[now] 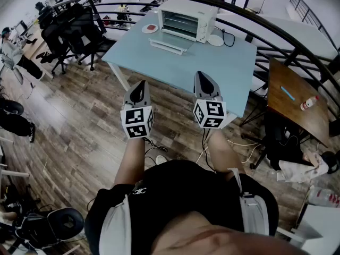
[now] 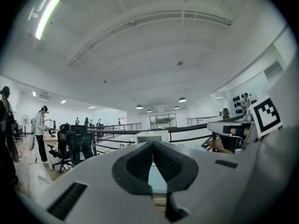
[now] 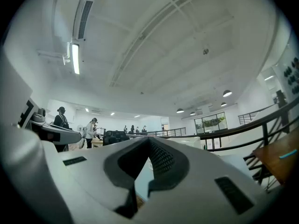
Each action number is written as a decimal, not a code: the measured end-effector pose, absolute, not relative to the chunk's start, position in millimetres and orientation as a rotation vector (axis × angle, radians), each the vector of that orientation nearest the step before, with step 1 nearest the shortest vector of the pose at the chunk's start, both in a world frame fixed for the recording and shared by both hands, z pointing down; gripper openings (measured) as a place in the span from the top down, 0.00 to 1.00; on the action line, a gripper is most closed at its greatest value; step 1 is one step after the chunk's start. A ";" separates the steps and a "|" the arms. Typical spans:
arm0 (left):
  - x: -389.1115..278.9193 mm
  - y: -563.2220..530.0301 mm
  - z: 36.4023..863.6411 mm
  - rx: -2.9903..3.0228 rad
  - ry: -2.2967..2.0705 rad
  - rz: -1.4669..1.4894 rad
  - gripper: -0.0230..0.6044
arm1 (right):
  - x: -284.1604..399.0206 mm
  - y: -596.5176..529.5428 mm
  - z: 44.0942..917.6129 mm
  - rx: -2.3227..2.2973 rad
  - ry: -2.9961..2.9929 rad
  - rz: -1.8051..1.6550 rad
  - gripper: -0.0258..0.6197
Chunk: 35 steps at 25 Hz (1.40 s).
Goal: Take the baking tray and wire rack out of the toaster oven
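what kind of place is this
Most likely an open-plan office or lab on an upper level. Black office chairs stand by desks, a curved black railing edges the space, and a toaster oven sits on a light blue table.

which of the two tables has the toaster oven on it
The light blue table ahead: the white toaster oven stands at its far end. The brown table at the right bears a bottle, no oven.
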<state>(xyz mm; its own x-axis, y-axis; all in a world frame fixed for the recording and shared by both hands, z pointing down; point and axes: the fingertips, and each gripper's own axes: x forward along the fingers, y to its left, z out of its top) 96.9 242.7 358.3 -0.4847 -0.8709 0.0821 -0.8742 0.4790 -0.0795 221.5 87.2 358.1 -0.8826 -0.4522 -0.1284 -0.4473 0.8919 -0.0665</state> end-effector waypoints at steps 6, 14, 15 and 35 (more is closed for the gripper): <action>94.0 244.1 361.5 1.571 -2.668 0.163 0.94 | 218.9 88.8 360.7 -0.701 2.928 -0.052 0.96; 67.6 240.3 365.8 1.583 -2.651 0.149 0.94 | 193.3 87.5 364.0 -0.734 2.941 -0.038 0.96; 63.5 240.0 367.1 1.586 -2.648 0.147 0.94 | 190.1 87.7 365.0 -0.741 2.940 -0.037 0.96; -2.8 257.6 380.0 1.675 -2.592 0.111 0.94 | 130.2 108.7 376.7 -0.823 2.927 -0.130 0.96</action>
<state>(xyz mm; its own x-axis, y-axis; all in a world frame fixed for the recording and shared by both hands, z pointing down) -2.8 257.6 380.0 -0.4107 -0.9079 0.0838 -0.9118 0.4095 -0.0313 130.2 108.7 376.7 -0.8493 -0.5231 -0.0710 -0.5148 0.8505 -0.1081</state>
